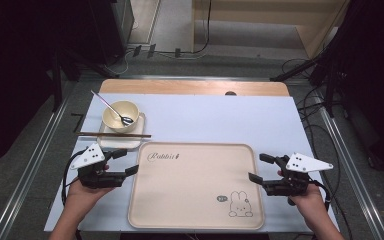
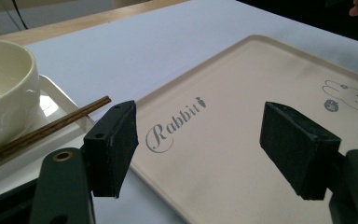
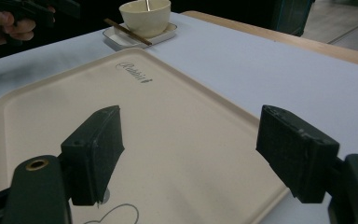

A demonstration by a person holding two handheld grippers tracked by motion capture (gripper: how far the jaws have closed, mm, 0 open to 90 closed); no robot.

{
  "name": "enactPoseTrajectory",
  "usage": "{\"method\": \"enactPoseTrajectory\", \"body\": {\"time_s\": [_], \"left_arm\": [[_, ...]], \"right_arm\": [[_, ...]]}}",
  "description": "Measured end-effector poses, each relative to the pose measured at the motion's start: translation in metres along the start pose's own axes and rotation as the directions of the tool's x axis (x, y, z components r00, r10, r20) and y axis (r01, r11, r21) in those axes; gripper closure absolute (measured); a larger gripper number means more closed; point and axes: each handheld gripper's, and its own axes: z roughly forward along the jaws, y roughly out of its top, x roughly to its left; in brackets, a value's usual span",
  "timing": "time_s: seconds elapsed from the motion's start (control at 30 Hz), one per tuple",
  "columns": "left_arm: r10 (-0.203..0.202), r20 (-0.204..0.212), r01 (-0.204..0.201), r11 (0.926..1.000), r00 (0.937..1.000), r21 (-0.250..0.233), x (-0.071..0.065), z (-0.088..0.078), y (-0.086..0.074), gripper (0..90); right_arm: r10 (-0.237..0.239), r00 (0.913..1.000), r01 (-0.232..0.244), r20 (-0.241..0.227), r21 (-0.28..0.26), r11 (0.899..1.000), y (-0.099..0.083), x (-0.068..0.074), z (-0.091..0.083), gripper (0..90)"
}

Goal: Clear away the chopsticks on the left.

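Note:
A beige tray (image 1: 190,190) with a rabbit drawing and the word "Rabbit" lies in the middle of the white mat. My left gripper (image 1: 127,161) hovers at the tray's left edge, open and holding nothing; between its jaws I see the tray's lettered corner (image 2: 242,116). At the tray's right edge my right gripper (image 1: 259,167) is open too, with nothing between its jaws, which point across the tray (image 3: 168,121). Behind the tray's left corner a cream bowl (image 1: 121,115) with a metal spoon (image 1: 111,107) stands on a small square plate (image 1: 122,140). Brown chopsticks (image 1: 115,134) lie across that plate.
The bowl (image 2: 4,88) and chopsticks (image 2: 51,128) sit close to the left gripper's left jaw. From the right gripper view the bowl (image 3: 145,16) is far across the tray, and the other hand (image 3: 4,21) shows at top left. A wooden table edge (image 1: 195,87) borders the mat's far side.

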Motion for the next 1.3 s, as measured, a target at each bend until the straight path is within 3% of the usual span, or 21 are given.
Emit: {"method": "enactPoseTrajectory", "body": {"time_s": [1.3], "left_arm": [[0.005, 0.014, -0.005, 0.9996, 0.9999, 0.029, 0.0, 0.0008, -0.0001, 27.8]], "right_arm": [[-0.01, 0.9999, 0.01, 0.003, -0.002, 1.0, 0.0008, 0.0017, -0.0002, 22.9]]}}
